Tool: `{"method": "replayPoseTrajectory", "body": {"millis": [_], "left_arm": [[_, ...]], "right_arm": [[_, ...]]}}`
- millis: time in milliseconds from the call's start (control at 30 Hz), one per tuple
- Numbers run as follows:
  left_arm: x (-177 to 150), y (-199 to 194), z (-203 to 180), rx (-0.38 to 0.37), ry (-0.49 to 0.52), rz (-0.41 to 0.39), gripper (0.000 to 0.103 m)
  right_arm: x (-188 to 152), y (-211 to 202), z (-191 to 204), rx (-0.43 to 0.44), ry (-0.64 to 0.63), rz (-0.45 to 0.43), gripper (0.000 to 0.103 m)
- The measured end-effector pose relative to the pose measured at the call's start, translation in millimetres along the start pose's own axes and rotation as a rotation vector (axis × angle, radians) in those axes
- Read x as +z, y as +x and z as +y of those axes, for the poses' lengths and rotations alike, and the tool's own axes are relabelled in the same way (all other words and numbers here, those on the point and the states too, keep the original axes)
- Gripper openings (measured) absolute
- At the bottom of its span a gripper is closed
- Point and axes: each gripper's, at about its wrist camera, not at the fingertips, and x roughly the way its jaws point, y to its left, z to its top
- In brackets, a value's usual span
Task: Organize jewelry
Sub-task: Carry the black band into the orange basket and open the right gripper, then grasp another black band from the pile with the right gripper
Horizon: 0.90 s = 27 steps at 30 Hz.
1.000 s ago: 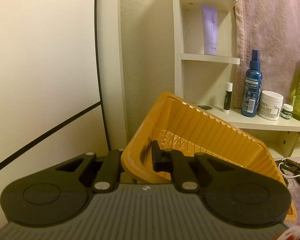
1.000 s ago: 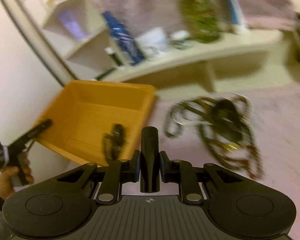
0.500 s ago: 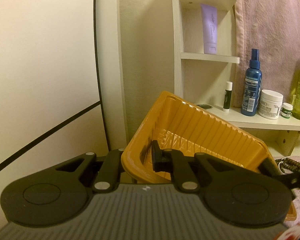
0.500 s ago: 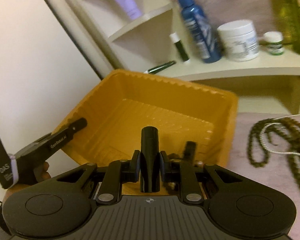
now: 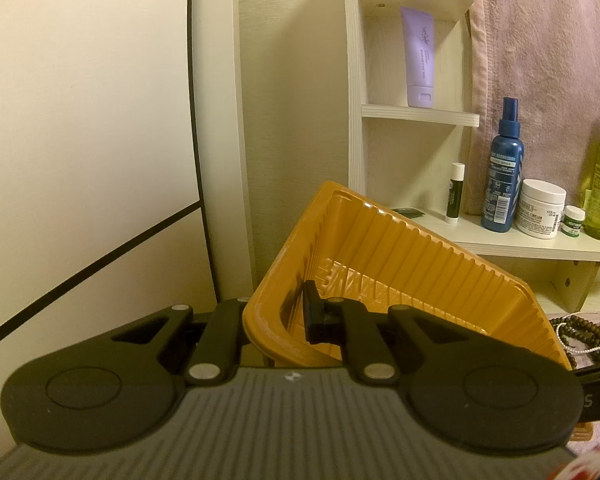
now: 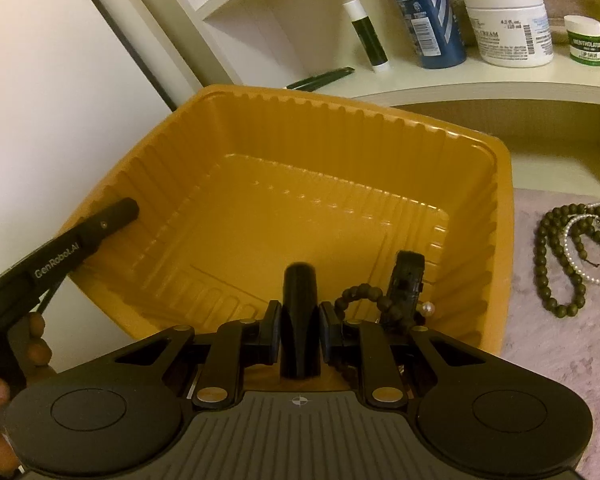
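Right wrist view — right gripper [image 6: 299,320] pinching a smooth black cylinder [image 6: 299,300], ribbed orange plastic tray [image 6: 380,152] ahead, round dark beads [image 6: 552,280] at three o'clock, left gripper [image 5: 274,316] clamped on the tray's rim.

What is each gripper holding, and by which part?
The left gripper pinches the orange tray by its side wall. The right gripper clamps a black tube about midway along, over the tray.
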Motion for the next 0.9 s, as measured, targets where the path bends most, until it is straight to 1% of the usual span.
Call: {"method": "replayPoseTrajectory", "body": {"millis": [67, 100, 133, 200, 333, 500, 600, 900], "left_arm": [[0, -1, 0, 0.001, 0.0, -0.001, 0.011], [0, -1, -1, 0.001, 0.0, -0.001, 0.011], [0, -1, 0, 0.001, -0.001, 0.0, 0.011], [-1, -1, -1, 0.001, -0.001, 0.0, 0.011], [0, -1, -1, 0.0, 0.0, 0.001, 0.011], [0, -1, -1, 0.001, 0.0, 0.002, 0.011], [0, -1, 0, 0.003, 0.002, 0.003, 0.011], [0, 0, 0, 0.006, 0.003, 0.006, 0.011]], "right_arm": [[0, -2, 0, 0.001, 0.002, -0.004, 0.028], [1, -5, 0, 0.004, 0.003, -0.008, 0.036], [0, -8, 0, 0.009, 0.003, -0.016, 0.041], [1, -15, 3, 0.021, -0.003, -0.034, 0.044], [-2, -35, 8, 0.017, -0.033, -0.067, 0.046], [-9, -60, 4, -0.01, -0.033, -0.093, 0.047], [-14, -73, -4, -0.029, -0.02, -0.104, 0.047], [-30, -115, -42, -0.13, 0.026, -0.127, 0.047]]}}
